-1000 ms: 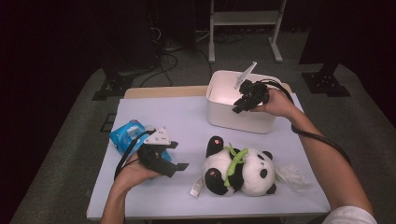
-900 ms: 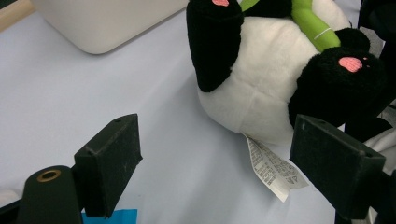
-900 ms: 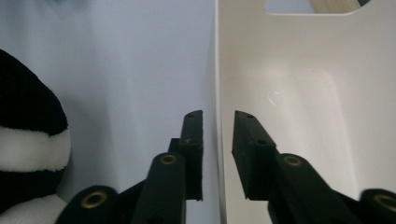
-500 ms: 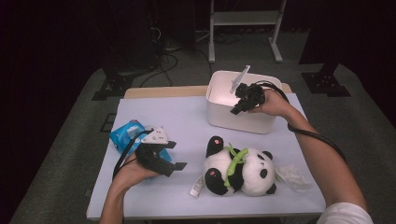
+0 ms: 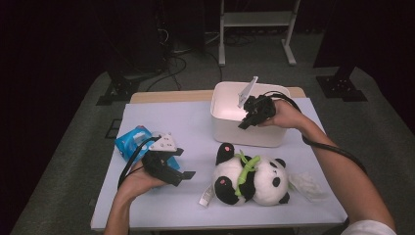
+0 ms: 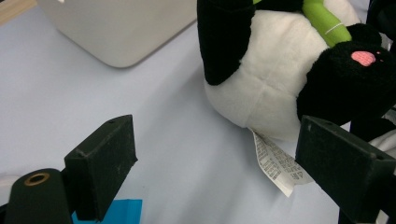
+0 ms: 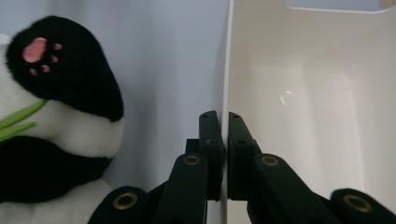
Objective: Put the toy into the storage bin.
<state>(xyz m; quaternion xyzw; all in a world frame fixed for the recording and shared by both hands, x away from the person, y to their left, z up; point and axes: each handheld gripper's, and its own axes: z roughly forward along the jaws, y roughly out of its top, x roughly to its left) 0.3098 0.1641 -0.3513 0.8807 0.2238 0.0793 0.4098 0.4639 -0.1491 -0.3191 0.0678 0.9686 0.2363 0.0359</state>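
Two grippers are in my hands, and I start with the right gripper (image 5: 246, 119): its jaws have just been closing and now pinch the near wall of the white bin (image 5: 230, 125), one jaw outside and one inside, as my right gripper view shows with the thin rim clamped between the pads (image 7: 211, 140). My left gripper (image 5: 183, 172) lies low over the table with its jaws spread wide and nothing between them; they have just been opening a little further, and the left gripper view looks past them at the panda's belly and its white sewn-in label (image 6: 279, 163). One plush panda (image 5: 252, 178) lies on its back just in front of the bin, touching nothing I hold, with a green strip across its chest and pink paw pads. One blue packet (image 5: 131, 142) sits just beyond my left hand, near the table's left edge. One crumpled clear wrapper (image 5: 306, 182) lies beside the panda's head on the right. One bin, open-topped, stands toward the far side of the table. The surface is a pale lavender-blue sheet (image 5: 181, 117) covering the table, with a strip of bare wood (image 5: 166, 96) showing along the far edge. Around it I see grey carpet (image 5: 63, 147), a dark room, cables on the floor, and one white metal frame (image 5: 257, 19) standing at the back.
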